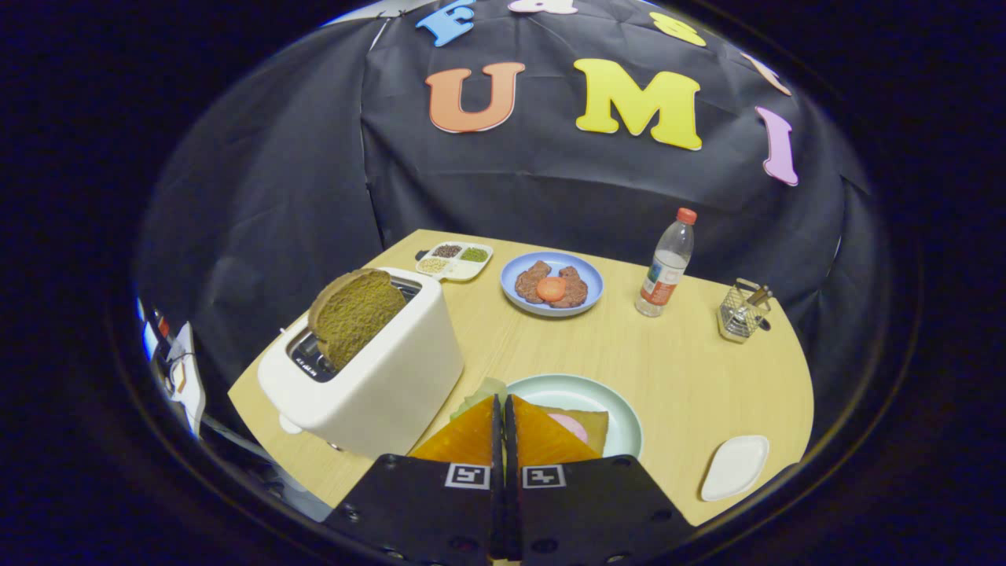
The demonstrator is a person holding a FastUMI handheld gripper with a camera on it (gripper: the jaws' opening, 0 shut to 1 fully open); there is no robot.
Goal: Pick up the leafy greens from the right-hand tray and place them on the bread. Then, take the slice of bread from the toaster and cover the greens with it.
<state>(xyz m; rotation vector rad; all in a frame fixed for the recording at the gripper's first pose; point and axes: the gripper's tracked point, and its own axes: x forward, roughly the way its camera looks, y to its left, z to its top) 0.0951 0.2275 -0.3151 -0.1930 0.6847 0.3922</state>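
The gripper (503, 409) was held closed, apparently on leafy greens (481, 391), over the plated bread (591, 424).

No legible text on any object. The bottle (666, 275) carries a label with red and white areas, print too small to read; the toaster (369, 369) has a small dark marking by its slot, blurred. Each finger base of the tongs (503, 417) bears a square black-and-white fiducial marker, no characters.
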